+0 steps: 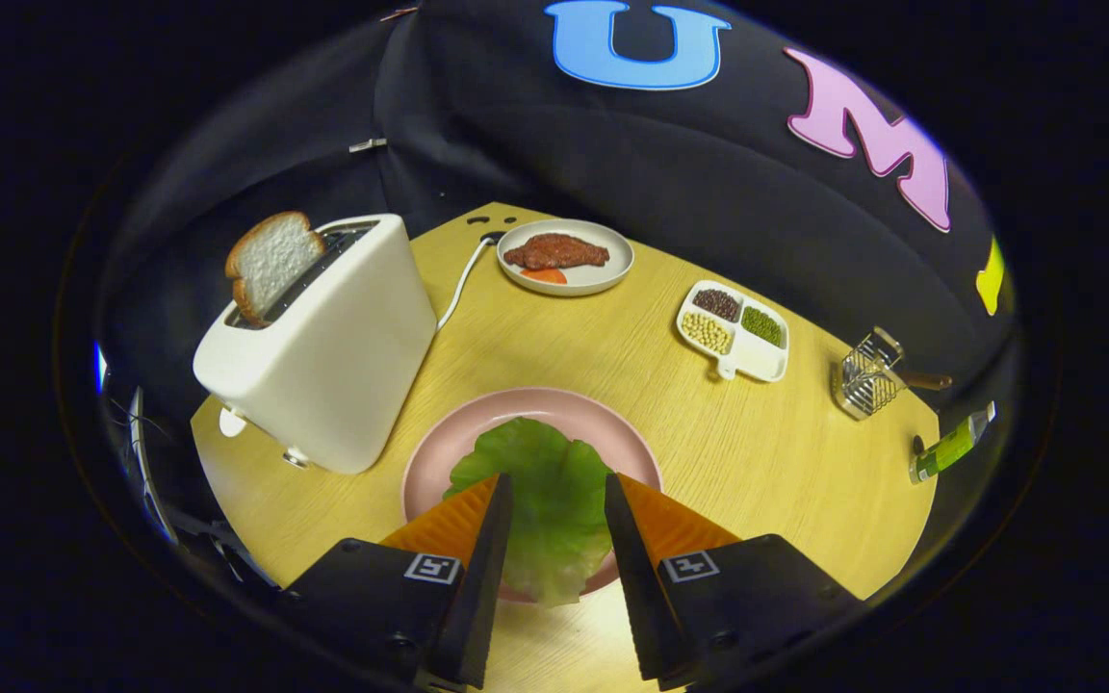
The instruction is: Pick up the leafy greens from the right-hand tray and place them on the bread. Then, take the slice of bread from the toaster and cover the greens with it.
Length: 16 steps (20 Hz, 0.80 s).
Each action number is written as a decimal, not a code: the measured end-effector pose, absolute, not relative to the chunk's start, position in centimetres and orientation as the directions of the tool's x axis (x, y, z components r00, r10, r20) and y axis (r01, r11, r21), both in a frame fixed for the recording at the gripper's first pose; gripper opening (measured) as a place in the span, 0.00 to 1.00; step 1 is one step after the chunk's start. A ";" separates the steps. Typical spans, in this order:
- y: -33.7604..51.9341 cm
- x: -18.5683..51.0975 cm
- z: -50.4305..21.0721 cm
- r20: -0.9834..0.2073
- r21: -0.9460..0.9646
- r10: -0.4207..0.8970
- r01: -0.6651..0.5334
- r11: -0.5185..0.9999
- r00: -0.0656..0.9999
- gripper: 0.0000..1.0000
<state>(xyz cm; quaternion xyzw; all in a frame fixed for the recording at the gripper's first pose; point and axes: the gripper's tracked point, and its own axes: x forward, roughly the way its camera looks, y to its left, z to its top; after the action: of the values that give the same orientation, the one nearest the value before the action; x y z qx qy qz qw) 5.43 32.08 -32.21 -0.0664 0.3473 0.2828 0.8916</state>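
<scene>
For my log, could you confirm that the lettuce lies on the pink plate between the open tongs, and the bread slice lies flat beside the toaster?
Not quite: in the gripper view the bread slice stands in the toaster slot. Lettuce, pink plate and open tongs are right.

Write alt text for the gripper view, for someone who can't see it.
The gripper has its fingers open over a green lettuce leaf lying on a pink plate. Beside the plate, a white toaster holds a slice of bread on the wooden table.
</scene>
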 end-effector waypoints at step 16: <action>44.5 3.8 -14.9 -0.431 0.170 0.673 -0.679 0.714 0.601 0.61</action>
<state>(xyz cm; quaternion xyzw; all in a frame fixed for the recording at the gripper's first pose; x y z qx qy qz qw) 3.77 44.46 -14.89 -0.0060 0.2386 0.3778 0.8946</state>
